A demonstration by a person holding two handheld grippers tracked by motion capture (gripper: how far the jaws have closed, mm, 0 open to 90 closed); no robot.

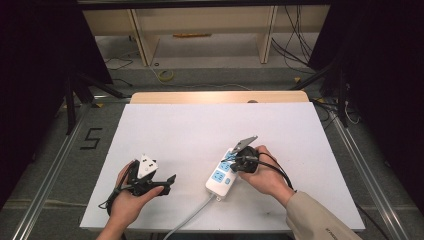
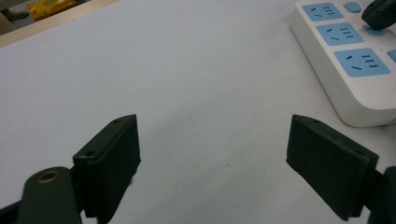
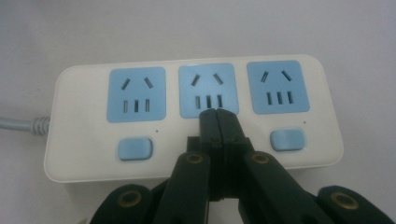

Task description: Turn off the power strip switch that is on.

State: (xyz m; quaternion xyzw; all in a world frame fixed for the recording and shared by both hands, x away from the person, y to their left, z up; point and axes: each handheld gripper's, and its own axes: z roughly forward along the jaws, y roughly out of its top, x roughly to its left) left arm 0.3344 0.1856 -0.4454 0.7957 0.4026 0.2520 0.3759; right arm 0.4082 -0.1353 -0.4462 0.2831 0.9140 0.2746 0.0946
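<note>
A white power strip (image 1: 220,178) with three blue sockets lies on the white table top, right of centre. My right gripper (image 1: 233,160) is shut, with nothing between its jaws. In the right gripper view its closed tips (image 3: 217,117) sit over the middle of the strip (image 3: 79,140), just below the middle socket (image 3: 208,88). They cover the spot between the two blue switch buttons (image 3: 135,148) that show. My left gripper (image 1: 169,184) rests at the front left, jaws wide open and pointing toward the strip. Bare table lies between its pads (image 2: 112,158), and the strip (image 2: 355,93) lies beyond at the right.
The strip's grey cable (image 1: 192,212) runs off the table's front edge. The white sheet (image 1: 210,125) has a wooden strip (image 1: 215,96) along its far edge. Beyond it are floor, loose cables and a low wooden shelf (image 1: 200,35). Metal rails flank both sides.
</note>
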